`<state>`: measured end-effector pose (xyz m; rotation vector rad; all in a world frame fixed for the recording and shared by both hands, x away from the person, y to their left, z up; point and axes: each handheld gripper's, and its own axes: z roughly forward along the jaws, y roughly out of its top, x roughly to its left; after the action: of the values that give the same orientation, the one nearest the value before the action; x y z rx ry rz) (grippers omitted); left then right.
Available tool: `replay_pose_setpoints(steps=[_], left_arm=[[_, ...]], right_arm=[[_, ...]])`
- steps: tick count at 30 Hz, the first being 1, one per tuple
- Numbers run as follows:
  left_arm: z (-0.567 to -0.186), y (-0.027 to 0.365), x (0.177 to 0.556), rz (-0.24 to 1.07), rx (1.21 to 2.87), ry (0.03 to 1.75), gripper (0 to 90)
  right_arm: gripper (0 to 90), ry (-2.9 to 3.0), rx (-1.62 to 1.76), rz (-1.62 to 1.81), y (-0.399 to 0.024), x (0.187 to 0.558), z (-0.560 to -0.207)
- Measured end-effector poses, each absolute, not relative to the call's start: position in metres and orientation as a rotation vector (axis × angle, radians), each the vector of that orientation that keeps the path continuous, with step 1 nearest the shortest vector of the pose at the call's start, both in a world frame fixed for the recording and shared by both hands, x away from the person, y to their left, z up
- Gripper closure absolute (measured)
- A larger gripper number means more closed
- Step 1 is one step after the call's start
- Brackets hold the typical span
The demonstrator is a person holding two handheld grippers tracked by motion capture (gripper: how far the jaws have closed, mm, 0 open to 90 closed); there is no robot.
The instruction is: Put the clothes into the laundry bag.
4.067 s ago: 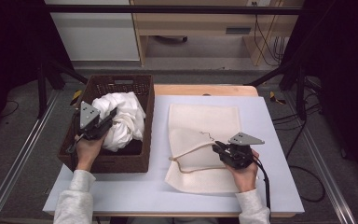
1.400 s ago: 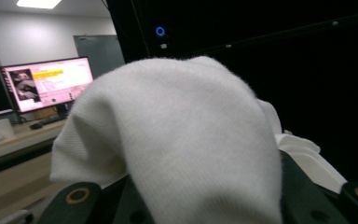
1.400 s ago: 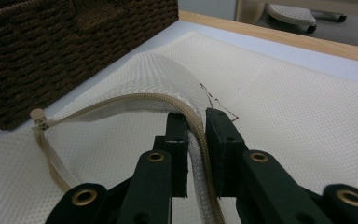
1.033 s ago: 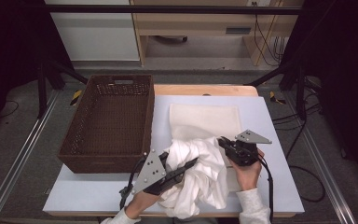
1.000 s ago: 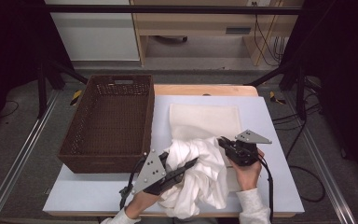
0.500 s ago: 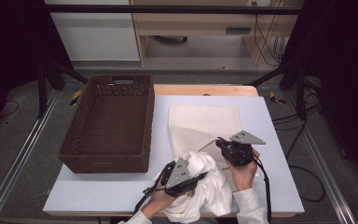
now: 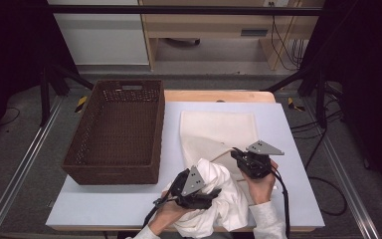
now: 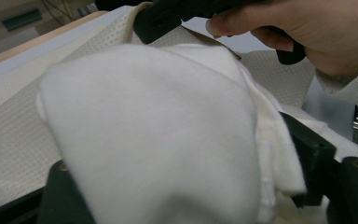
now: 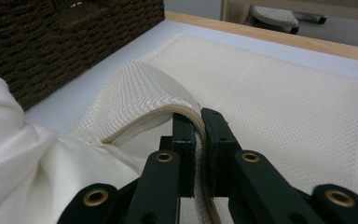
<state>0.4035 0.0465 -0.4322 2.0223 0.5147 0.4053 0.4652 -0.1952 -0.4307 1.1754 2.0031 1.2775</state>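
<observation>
The right gripper (image 9: 198, 122) has its jaws clamped on the lifted edge of the waffle-weave cloth (image 7: 219, 132) spread at the surface's right. The left gripper (image 7: 210, 193) jaws have just been opening, the bunched white towel (image 7: 226, 199) between them, at the near edge. A wicker basket (image 7: 117, 172) stands left.

I see two black hand-held grippers, the left hand-held gripper (image 7: 214, 193) and the right hand-held gripper (image 7: 235, 155), each topped by a grey three-cornered plate and trailing a black cable. Brass-coloured rivets ring the jaw links. Both of the person's sleeves are white with a waffle weave.
</observation>
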Motion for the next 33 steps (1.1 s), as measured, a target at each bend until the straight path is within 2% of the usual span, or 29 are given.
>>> replay_pose_setpoints(steps=[3,6,9,10,12,14,15,16,17,20,21,23,24,26,30,33], left_arm=[[-0.421,0.059,0.401,0.406,2.025,0.564,20.7],[-0.419,0.068,0.399,0.414,2.037,0.577,18.8],[-0.429,0.079,0.398,0.427,2.073,0.643,15.4],[-0.429,0.079,0.398,0.427,2.073,0.643,12.9],[-0.444,0.077,0.404,0.426,2.111,0.750,5.6],[-0.450,0.075,0.407,0.415,2.111,0.766,7.7],[-0.455,0.074,0.410,0.419,2.111,0.775,11.9],[-0.459,0.072,0.411,0.424,2.106,0.780,11.9],[-0.462,0.072,0.413,0.410,2.074,0.797,23.4],[-0.460,0.075,0.412,0.411,2.048,0.801,40.2],[-0.459,0.077,0.410,0.416,2.034,0.797,47.1],[-0.456,0.081,0.409,0.426,2.009,0.784,66.3],[-0.456,0.081,0.409,0.426,2.009,0.784,71.3],[-0.448,0.081,0.404,0.433,1.992,0.745,76.4],[-0.434,0.072,0.398,0.436,1.969,0.680,78.2],[-0.416,0.044,0.393,0.468,1.976,0.567,78.2]], right_arm=[[84.1,2.007,1.173,1.279,-0.195,0.464,-0.430],[83.7,2.011,1.161,1.275,-0.195,0.463,-0.429],[83.4,2.012,1.159,1.275,-0.194,0.463,-0.428],[83.4,2.012,1.159,1.275,-0.194,0.463,-0.428],[83.4,2.015,1.153,1.275,-0.192,0.462,-0.428],[84.0,2.015,1.153,1.277,-0.191,0.462,-0.429],[84.3,2.020,1.148,1.272,-0.191,0.462,-0.429],[84.3,2.020,1.148,1.272,-0.191,0.462,-0.429],[84.7,2.022,1.149,1.268,-0.189,0.462,-0.430],[85.0,2.022,1.152,1.263,-0.189,0.462,-0.431],[85.0,2.023,1.151,1.263,-0.189,0.462,-0.431],[85.0,2.019,1.157,1.266,-0.188,0.462,-0.431],[85.1,2.018,1.159,1.264,-0.188,0.462,-0.431],[85.1,2.016,1.160,1.265,-0.188,0.462,-0.431],[85.1,2.010,1.164,1.270,-0.188,0.462,-0.432],[85.1,1.997,1.163,1.283,-0.189,0.461,-0.431]])
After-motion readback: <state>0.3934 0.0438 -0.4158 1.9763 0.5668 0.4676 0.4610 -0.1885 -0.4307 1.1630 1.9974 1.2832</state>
